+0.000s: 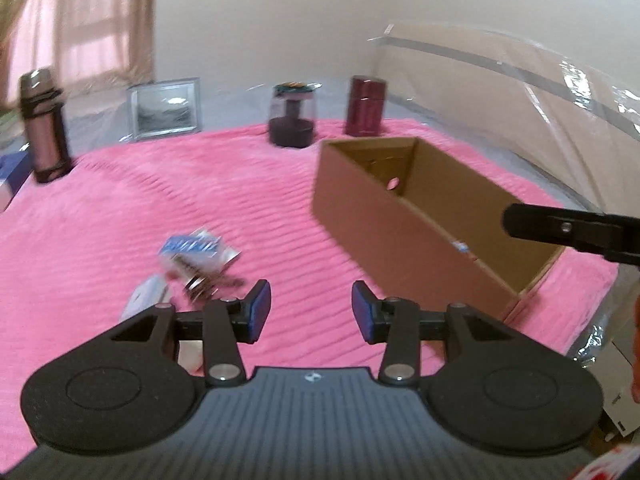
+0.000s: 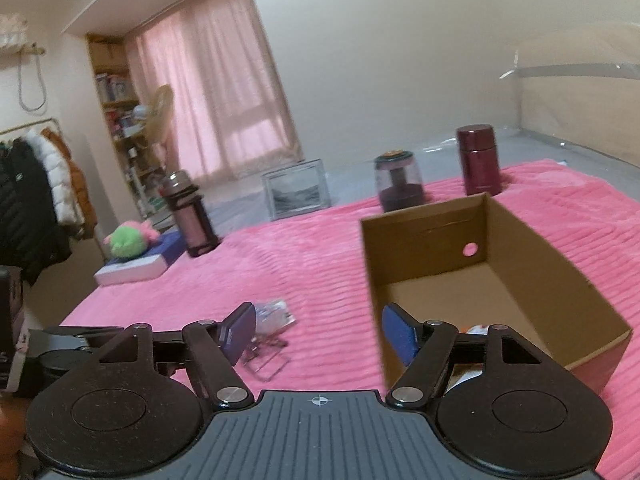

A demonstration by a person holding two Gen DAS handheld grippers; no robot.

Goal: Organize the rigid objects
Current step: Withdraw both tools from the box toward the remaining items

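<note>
Standing upright: two flasks (image 2: 479, 160), one box (image 2: 520, 248).

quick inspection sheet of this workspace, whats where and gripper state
surface: pink ribbed blanket.
job's things: open brown cardboard box, something small inside, blurred; clear packets lying loose left of it; maroon steel flask, dark jar, framed picture, strapped bottle upright at the far edge.
clutter: green plush toy on a flat box.
grippers: left gripper open, empty; right gripper open, empty.
cables: nothing seen.
surroundings: pink curtains, bookshelf, hanging coats.
</note>
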